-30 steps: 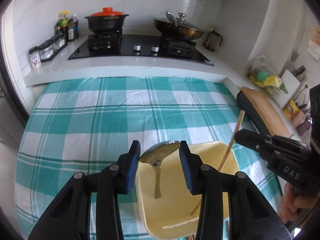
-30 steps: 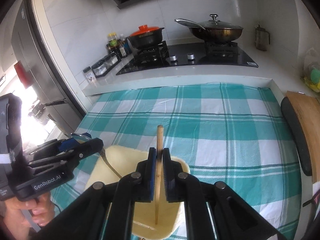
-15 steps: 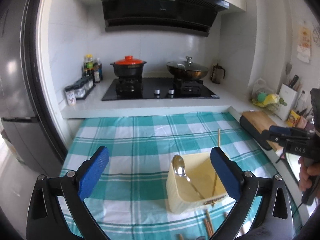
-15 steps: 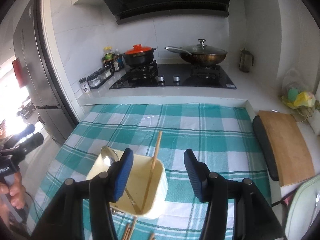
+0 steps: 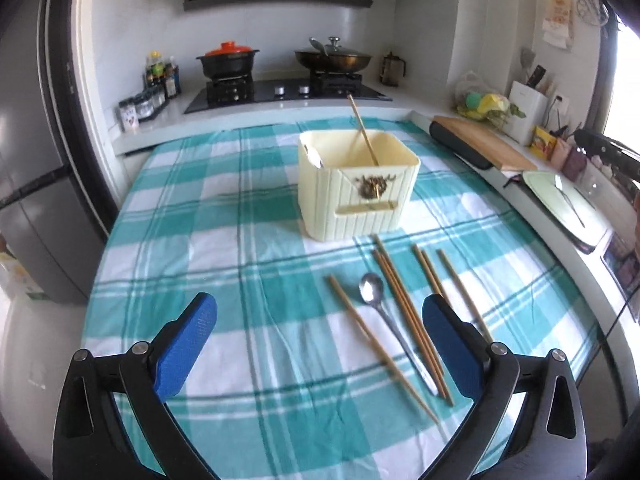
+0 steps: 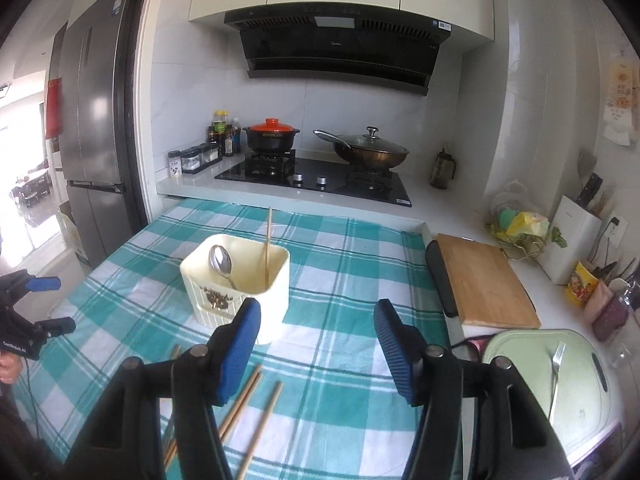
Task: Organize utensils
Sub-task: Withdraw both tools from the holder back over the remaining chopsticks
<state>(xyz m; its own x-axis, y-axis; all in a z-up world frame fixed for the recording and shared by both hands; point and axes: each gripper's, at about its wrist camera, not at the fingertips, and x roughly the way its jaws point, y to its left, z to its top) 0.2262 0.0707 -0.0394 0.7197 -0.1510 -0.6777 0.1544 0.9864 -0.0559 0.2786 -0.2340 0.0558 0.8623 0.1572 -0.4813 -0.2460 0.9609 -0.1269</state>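
Note:
A cream utensil holder (image 5: 357, 184) stands on the checked cloth, also in the right wrist view (image 6: 236, 280). A metal spoon (image 6: 221, 261) and one chopstick (image 6: 267, 240) stand in it. Several wooden chopsticks (image 5: 404, 312) and a second spoon (image 5: 386, 316) lie flat on the cloth in front of the holder. My left gripper (image 5: 316, 340) is open and empty, above the cloth near the loose utensils. My right gripper (image 6: 318, 340) is open and empty, pulled back from the holder, above loose chopsticks (image 6: 256, 420).
A wooden cutting board (image 6: 480, 284) and a green tray (image 6: 532, 376) with a fork (image 6: 556, 364) lie at the right. A stove with a red-lidded pot (image 6: 272, 138) and a wok (image 6: 370, 152) is at the back. A fridge (image 6: 96, 120) stands left.
Both grippers have opened, leaving the spoon and chopstick in the holder, and have drawn back and up. The loose chopsticks and spoon on the cloth have come into view.

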